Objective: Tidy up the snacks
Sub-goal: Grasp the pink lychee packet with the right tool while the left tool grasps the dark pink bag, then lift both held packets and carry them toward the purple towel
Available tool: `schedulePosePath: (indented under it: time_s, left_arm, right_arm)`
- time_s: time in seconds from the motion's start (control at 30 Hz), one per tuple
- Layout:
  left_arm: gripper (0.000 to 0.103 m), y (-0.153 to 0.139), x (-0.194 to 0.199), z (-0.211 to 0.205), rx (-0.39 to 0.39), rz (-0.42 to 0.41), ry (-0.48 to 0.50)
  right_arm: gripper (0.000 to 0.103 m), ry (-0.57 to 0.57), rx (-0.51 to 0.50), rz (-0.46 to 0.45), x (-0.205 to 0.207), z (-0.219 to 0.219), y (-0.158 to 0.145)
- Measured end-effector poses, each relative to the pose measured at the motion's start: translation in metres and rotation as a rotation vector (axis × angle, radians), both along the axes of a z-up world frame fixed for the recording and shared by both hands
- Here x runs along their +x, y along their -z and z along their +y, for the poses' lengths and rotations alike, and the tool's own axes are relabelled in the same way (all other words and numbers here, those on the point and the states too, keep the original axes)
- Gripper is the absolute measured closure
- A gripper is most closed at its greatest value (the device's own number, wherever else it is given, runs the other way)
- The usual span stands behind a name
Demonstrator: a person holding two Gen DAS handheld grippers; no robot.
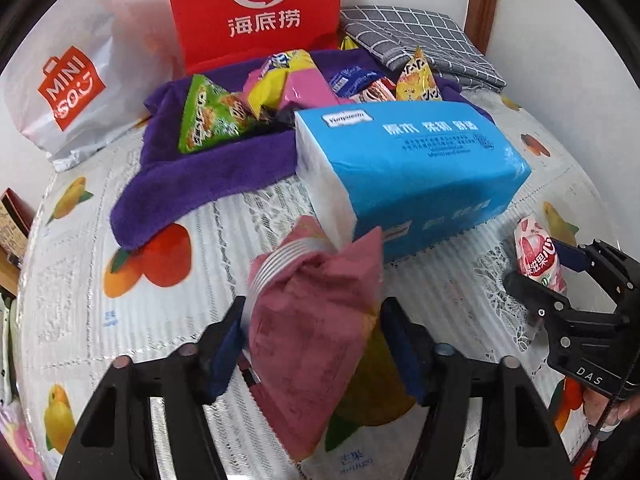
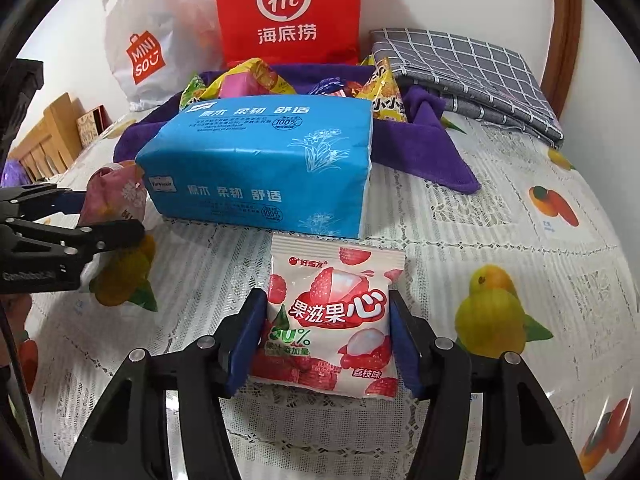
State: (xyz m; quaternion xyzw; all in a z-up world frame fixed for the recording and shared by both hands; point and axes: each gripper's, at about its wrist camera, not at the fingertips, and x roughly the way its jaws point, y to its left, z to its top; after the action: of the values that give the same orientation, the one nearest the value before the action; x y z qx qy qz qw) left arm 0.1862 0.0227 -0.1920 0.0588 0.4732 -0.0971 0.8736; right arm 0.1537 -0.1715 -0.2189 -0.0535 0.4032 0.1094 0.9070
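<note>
Left claw (image 1: 312, 344) grips pink packet (image 1: 312, 340); right claw (image 2: 326, 344) lychee packet (image 2: 328, 320)

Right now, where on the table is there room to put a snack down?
Bare tablecloth lies right of the tissue pack, below the checked cloth. More lies left, in front of the purple towel. The towel itself is crowded with snacks.

A dusky pink snack packet (image 1: 316, 344) stands tilted at lower centre of the left view. A white-and-red lychee gummy packet (image 2: 328, 320) lies flat at lower centre of the right view. More snacks (image 1: 256, 96) are heaped at upper centre.
</note>
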Motion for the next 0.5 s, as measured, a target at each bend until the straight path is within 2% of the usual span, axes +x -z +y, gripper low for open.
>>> schedulePosePath:
  time_s: [0.07,0.17,0.23,0.27,0.43,0.5]
  left_arm:
    - [0.045,0.0,-0.003,0.003,-0.015,-0.002,-0.007]
    - [0.055,-0.002,-0.012,0.008,-0.058,0.021,-0.025]
    - [0.055,-0.002,-0.022,0.012,-0.116,0.039,-0.015]
    - [0.055,-0.001,-0.025,0.012,-0.116,0.033,-0.016]
    - [0.043,0.005,-0.033,0.006,-0.057,-0.013,-0.022]
    - [0.038,0.006,-0.036,0.003,-0.048,-0.029,-0.016]
  right_arm:
    - [0.044,0.0,0.0,0.0,0.0,0.001,0.0]
    - [0.044,-0.001,0.004,0.001,0.0,0.001,0.0]
    - [0.044,-0.002,0.011,0.002,0.001,-0.001,0.0]
    - [0.044,-0.003,0.013,0.003,0.001,-0.001,0.0]
    - [0.042,-0.007,0.024,0.005,0.002,-0.005,0.001]
    - [0.037,-0.023,0.03,0.009,0.002,-0.005,0.001]
